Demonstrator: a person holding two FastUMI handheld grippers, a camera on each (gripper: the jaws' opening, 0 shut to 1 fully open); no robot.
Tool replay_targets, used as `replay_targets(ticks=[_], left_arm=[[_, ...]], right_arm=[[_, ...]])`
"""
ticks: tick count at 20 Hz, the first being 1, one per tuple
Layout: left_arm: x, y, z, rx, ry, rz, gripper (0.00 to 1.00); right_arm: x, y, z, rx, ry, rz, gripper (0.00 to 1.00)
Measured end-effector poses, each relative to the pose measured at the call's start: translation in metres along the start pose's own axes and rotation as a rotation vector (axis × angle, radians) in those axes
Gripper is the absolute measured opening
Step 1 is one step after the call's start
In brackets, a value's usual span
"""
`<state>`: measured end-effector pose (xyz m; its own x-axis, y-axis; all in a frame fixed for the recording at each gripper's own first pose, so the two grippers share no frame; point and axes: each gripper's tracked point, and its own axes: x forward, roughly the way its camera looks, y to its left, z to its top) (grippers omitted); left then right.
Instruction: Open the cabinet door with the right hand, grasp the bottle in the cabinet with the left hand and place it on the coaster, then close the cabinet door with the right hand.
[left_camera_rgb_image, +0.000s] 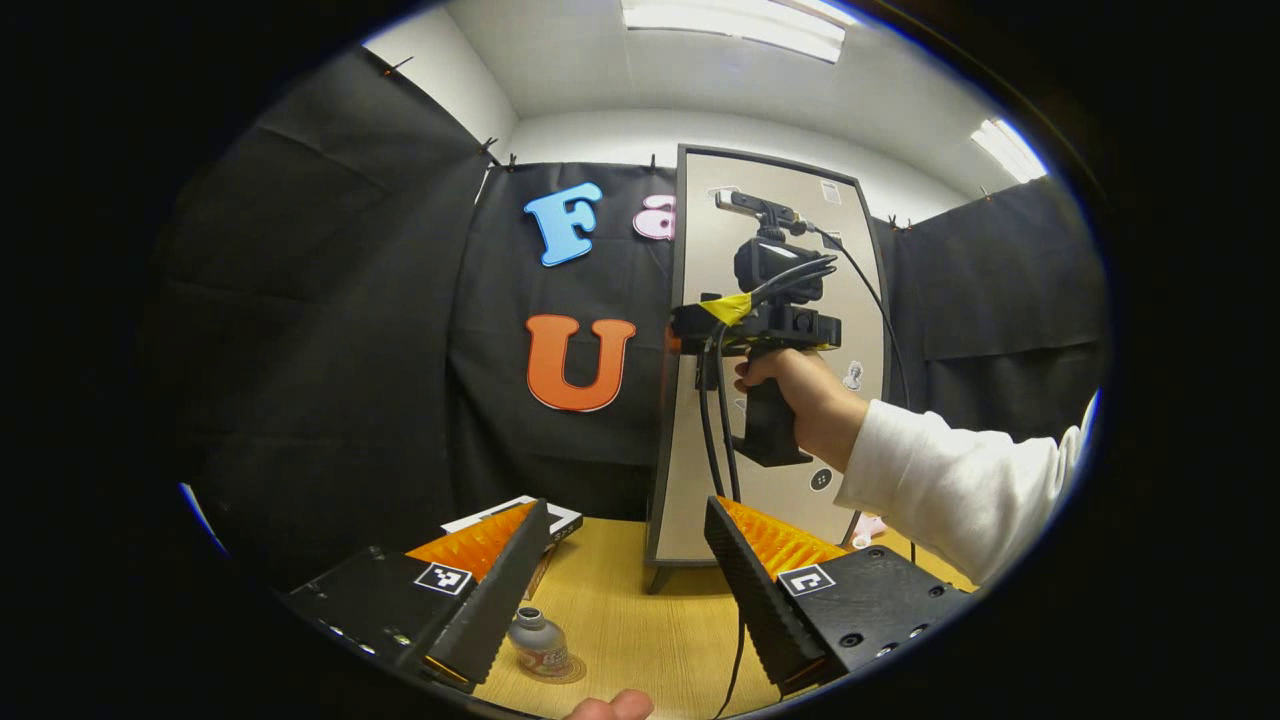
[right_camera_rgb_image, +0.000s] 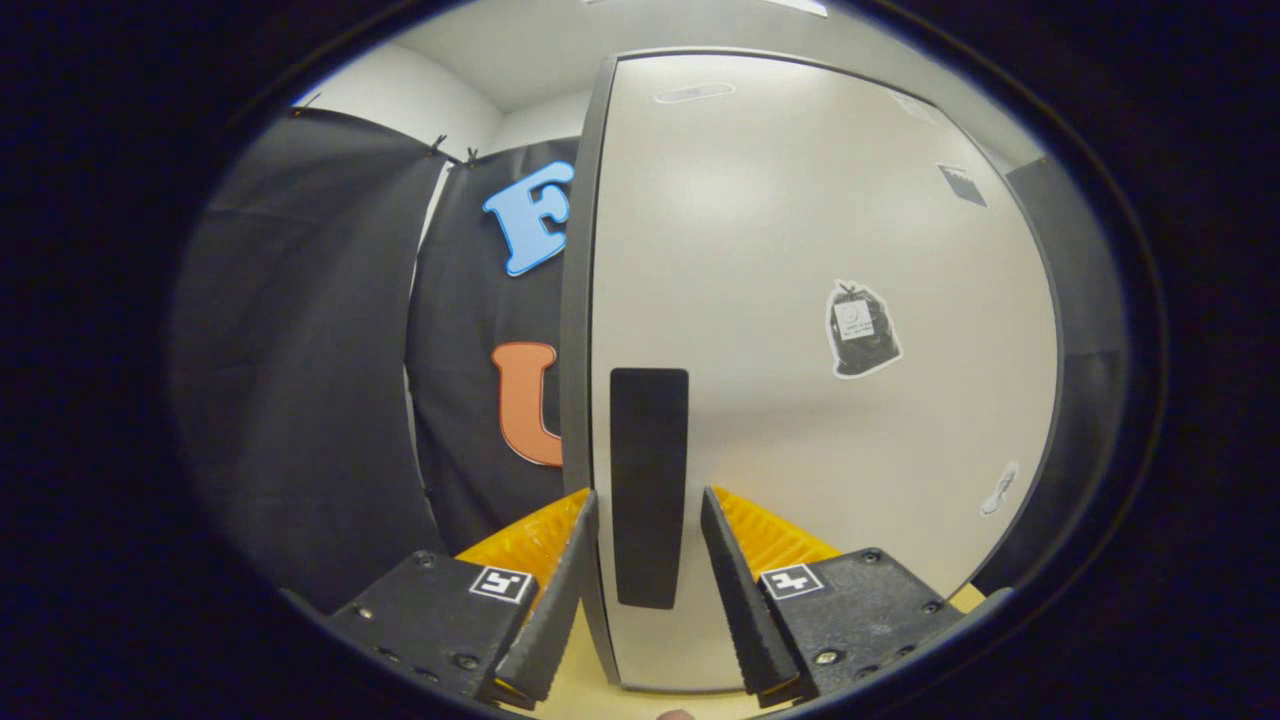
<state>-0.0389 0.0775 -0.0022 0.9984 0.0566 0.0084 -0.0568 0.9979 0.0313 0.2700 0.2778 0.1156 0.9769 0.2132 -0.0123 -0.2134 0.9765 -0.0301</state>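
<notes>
While the left gripper (left_camera_rgb_image: 625, 590) hangs wide and empty at the bottom of the left gripper view, above the bottle (left_camera_rgb_image: 538, 643) on its coaster (left_camera_rgb_image: 572, 672), the right gripper (right_camera_rgb_image: 640, 590) straddles the door (right_camera_rgb_image: 800, 330) edge beyond, fingers narrowed, contact unclear; closing seems underway, needing a steady push.

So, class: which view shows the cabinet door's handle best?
The right gripper view: the black handle stands large on the door, between that tool's open fingers. In the left gripper view the door is far off and the handle can't be made out.
</notes>
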Motion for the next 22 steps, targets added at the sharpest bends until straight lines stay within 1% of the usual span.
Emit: replay_targets(ticks=[1,2,4,5,6,11,14,16,22], left_arm=[[0.000,0.000,0.001,0.000,-0.001,0.001,0.95],[0.000,0.000,0.001,0.000,0.001,0.001,0.95],[0.000,0.001,0.001,-0.001,0.001,0.001,0.95],[0.001,0.002,0.002,-0.002,-0.002,0.001,0.95],[0.001,0.002,0.002,-0.004,-0.004,0.001,0.95],[0.001,0.000,0.001,-0.010,0.001,-0.009,0.95],[0.000,-0.001,0.000,-0.007,0.002,-0.017,0.95],[0.000,-0.002,-0.001,-0.008,0.003,-0.021,0.95],[-0.007,-0.010,-0.003,-0.020,0.005,-0.043,0.95]], right_arm=[[0.001,0.000,-0.001,-0.002,0.002,-0.002,0.61],[0.000,-0.001,0.000,-0.005,0.000,-0.010,0.62],[0.003,0.001,-0.005,0.002,0.014,-0.002,0.53],[0.002,0.002,-0.003,0.001,0.010,0.002,0.40],[0.001,-0.001,-0.003,-0.001,0.006,0.003,0.40],[0.001,0.000,-0.003,0.001,0.013,0.020,0.25],[-0.003,0.000,-0.003,-0.007,0.017,0.043,0.24],[-0.010,0.002,-0.004,-0.001,0.030,0.073,0.24],[-0.052,0.006,0.000,0.006,0.015,0.175,0.24]])
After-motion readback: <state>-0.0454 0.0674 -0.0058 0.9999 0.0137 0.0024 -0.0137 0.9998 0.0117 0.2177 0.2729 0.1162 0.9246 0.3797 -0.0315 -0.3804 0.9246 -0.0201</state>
